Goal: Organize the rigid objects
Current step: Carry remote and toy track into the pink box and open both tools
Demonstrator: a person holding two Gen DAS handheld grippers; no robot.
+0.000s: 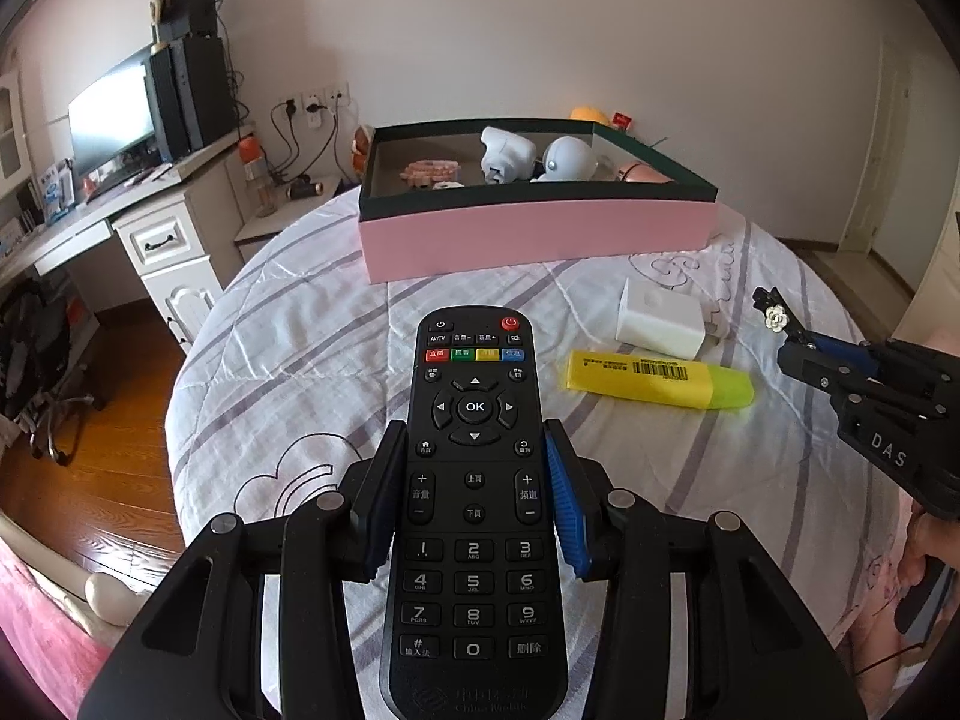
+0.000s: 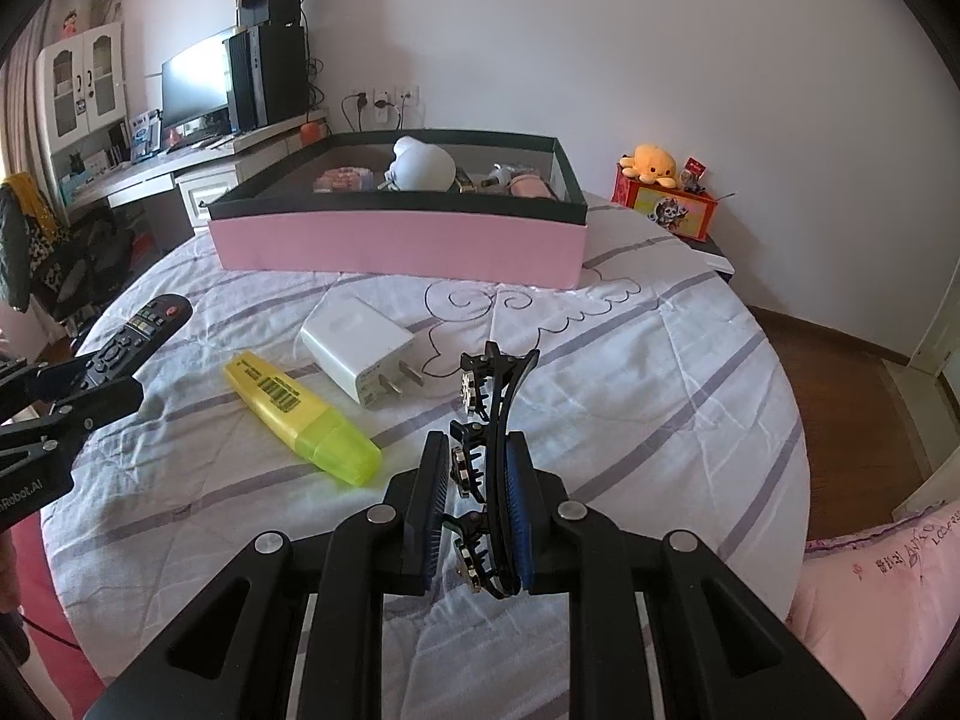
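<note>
Left hand-held gripper (image 1: pixel 474 480) clamps remote (image 1: pixel 474 480), right hand-held gripper (image 2: pixel 477 480) clamps hair clip (image 2: pixel 498 420) — both short of the box (image 2: pixel 396 243).

Two low wrist views (side by side), both facing the pink box (image 1: pixel 540 234).

The remote's (image 1: pixel 474 516) bottom end ran off the left wrist view's lower edge. The pink box's (image 2: pixel 396 249) front wall hid its contents' lower parts.

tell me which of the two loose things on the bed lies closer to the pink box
The white charger. It lies between the yellow highlighter and the pink box; the highlighter sits farther out.
</note>
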